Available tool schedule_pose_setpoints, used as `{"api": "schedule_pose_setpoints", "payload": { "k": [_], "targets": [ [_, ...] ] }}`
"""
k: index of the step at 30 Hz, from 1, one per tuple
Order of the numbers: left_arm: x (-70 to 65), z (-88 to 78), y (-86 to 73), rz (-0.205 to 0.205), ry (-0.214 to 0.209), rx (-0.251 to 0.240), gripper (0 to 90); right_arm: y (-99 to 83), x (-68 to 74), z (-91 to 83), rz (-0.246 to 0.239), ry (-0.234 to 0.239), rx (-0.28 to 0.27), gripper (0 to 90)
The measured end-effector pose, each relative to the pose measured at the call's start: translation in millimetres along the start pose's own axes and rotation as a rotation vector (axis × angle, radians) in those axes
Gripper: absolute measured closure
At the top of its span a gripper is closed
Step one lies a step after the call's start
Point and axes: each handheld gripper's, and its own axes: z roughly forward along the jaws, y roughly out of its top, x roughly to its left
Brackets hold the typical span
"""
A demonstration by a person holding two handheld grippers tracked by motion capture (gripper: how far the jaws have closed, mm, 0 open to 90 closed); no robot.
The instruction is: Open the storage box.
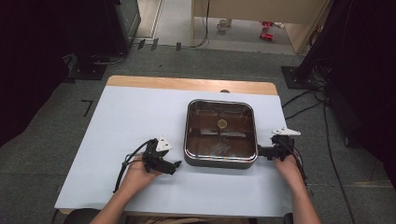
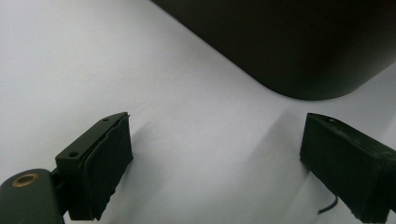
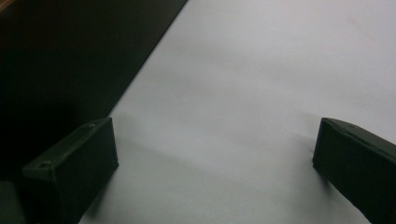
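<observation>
Flanking a square, round-cornered pan (image 1: 221,134) with a glossy dark interior, the left gripper (image 1: 176,164) and right gripper (image 1: 259,151) look poised to grasp it. Left gripper view: jaws spread wide on white table covering (image 2: 140,84), the pan's matte corner just ahead. Right gripper view: jaws likewise apart, the pan wall (image 3: 70,60) beside one jaw; closing in comes next.

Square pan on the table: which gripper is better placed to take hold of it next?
Probably the right. The right gripper sits open right beside the pan at its near right corner, level with the wall. The left gripper is open too, but stands slightly off the near left corner.
</observation>
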Motion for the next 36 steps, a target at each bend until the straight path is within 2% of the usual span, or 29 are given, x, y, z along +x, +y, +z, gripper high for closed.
{"api": "schedule_pose_setpoints", "payload": {
  "k": [1, 8, 9, 10, 11, 12, 14, 17, 21, 25, 29, 36],
  "targets": [
    [0.5, 0.3, 3.0, -0.001, -0.002, 0.022, 8.9, 0.0, 0.0, 0.0, 0.000, 0.000, 0.000, 0.0],
    [1.9, -1.2, 8.9, -0.003, -0.002, 0.065, 12.2, 0.0, 0.0, 0.0, 0.000, 0.000, 0.000, 0.0],
    [6.3, -2.9, 11.0, -0.023, -0.028, 0.076, 15.6, 0.0, 0.0, 0.0, 0.000, 0.000, 0.000, 0.0],
    [6.3, -2.9, 11.0, -0.023, -0.028, 0.076, 15.6, 0.0, 0.0, 0.0, 0.000, 0.000, 0.000, 0.0],
    [10.7, -4.2, 12.5, -0.050, -0.057, 0.082, 15.6, -0.1, 0.1, 0.0, 0.000, -0.001, -0.001, 0.0],
    [10.7, -4.2, 12.5, -0.050, -0.057, 0.082, 15.6, -0.1, 0.1, 0.0, 0.000, -0.001, -0.001, 0.0],
    [14.5, -5.3, 14.5, -0.068, -0.089, 0.094, 15.6, -0.1, 0.1, 0.0, 0.000, -0.001, -0.001, 0.0],
    [16.6, -8.3, 17.0, -0.057, -0.107, 0.103, 23.4, -0.2, 0.2, -0.1, 0.000, -0.002, -0.001, 0.0],
    [17.9, -10.4, 18.5, -0.050, -0.111, 0.108, 23.5, -0.3, 0.4, 0.0, 0.001, -0.002, -0.002, 0.0],
    [19.7, -18.9, 23.1, -0.015, -0.082, 0.102, 24.5, -0.4, 0.5, -0.1, 0.001, -0.003, -0.002, 0.0],
    [22.3, -27.3, 27.2, -0.022, -0.082, 0.078, 24.8, -0.4, 0.5, -0.1, 0.001, -0.003, -0.003, 0.0],
    [20.9, -36.3, 34.0, -0.011, -0.095, 0.069, 25.4, -0.4, 0.4, -0.1, 0.001, -0.003, -0.003, 0.0]
  ]
}}
